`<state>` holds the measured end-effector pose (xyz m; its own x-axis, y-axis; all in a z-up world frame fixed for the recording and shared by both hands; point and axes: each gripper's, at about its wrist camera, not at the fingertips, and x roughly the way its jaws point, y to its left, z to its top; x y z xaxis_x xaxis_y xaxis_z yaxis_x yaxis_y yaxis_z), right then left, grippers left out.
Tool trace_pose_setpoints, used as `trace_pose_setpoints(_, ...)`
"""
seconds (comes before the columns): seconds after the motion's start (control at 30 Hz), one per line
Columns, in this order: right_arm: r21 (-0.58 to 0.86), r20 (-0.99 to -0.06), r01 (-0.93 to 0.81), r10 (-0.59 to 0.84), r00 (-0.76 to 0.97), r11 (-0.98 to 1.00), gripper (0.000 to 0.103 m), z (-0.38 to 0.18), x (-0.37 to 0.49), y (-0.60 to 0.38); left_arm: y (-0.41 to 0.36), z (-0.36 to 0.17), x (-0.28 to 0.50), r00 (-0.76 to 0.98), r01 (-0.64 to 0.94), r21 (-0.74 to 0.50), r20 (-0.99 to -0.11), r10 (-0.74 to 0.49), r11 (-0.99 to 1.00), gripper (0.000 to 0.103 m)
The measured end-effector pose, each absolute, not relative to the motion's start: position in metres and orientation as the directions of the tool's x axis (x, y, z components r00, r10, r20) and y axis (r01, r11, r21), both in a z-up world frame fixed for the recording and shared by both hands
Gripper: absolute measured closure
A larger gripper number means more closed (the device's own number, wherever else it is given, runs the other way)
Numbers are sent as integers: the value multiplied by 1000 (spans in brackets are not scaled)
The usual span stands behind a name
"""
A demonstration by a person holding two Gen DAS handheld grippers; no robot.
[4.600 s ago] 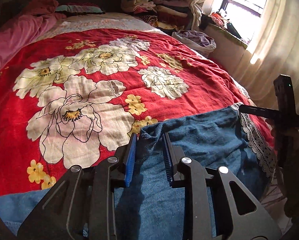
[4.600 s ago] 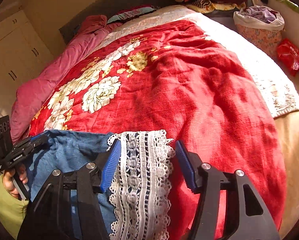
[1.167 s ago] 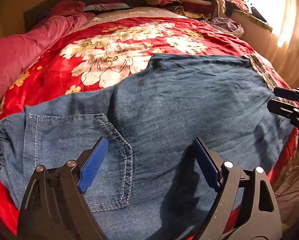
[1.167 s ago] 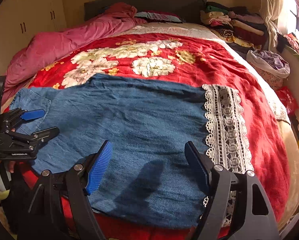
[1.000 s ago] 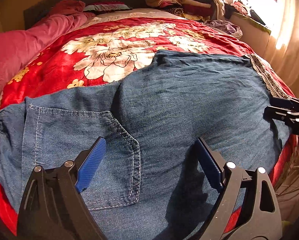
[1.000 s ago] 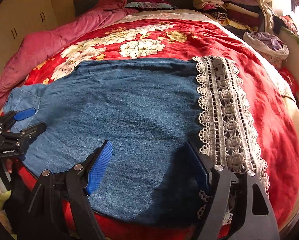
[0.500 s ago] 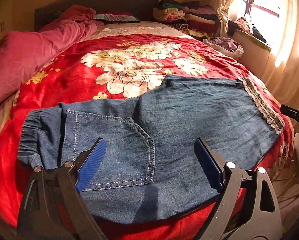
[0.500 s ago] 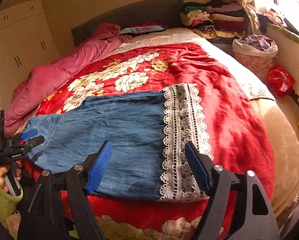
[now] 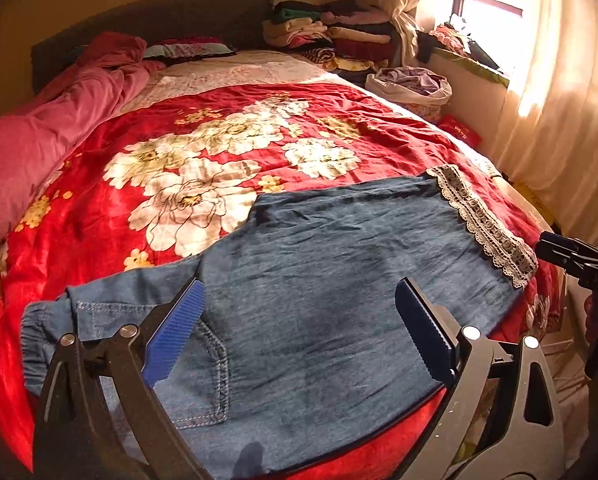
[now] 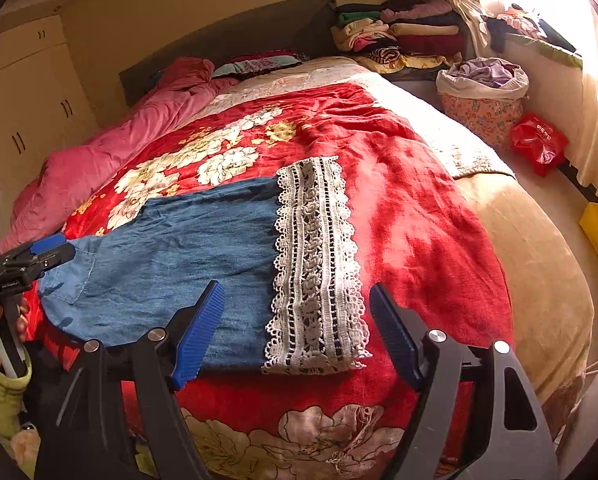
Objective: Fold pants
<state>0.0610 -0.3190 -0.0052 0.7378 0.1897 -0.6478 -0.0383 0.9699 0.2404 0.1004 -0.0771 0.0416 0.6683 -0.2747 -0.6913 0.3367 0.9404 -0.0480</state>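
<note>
The blue denim pants with a white lace cuff [image 9: 339, 280] lie flat across the near edge of the red floral bedspread [image 9: 179, 152], long axis left to right. The left gripper [image 9: 297, 326], whose jaws have just been opening with nothing between them, hovers nearer the waistband; the right gripper [image 10: 295, 332], jaws apart and empty, nearer the lace cuff.

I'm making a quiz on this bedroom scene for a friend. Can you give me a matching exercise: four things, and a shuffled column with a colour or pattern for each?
Things:
1. pants
2. hem trim on the pants
3. bedspread
4. rumpled quilt by the headboard

Descriptions:
A. pink, plain
B. white lace
C. blue denim
D. red with large pale flowers

Pairs: 1-C, 2-B, 3-D, 4-A
</note>
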Motion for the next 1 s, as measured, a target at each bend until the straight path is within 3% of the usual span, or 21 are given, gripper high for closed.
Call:
trace_pose_setpoints(0.73, 336, -653, -29, 255, 713, 942, 29, -36, 67, -324, -226, 32, 226, 494, 622, 8, -780, -385, 783, 13)
trace_pose_setpoints(0.83, 342, -651, -26, 257, 714, 939, 29, -38, 69, -324, -239, 29, 236, 480, 640, 3, -783, -396, 769, 19)
trace_pose_setpoints(1.0, 363, -649, -18, 266, 712, 932, 28, -44, 78, -325, -258, 10, 253, 374, 666, -107, -809, -454, 738, 36)
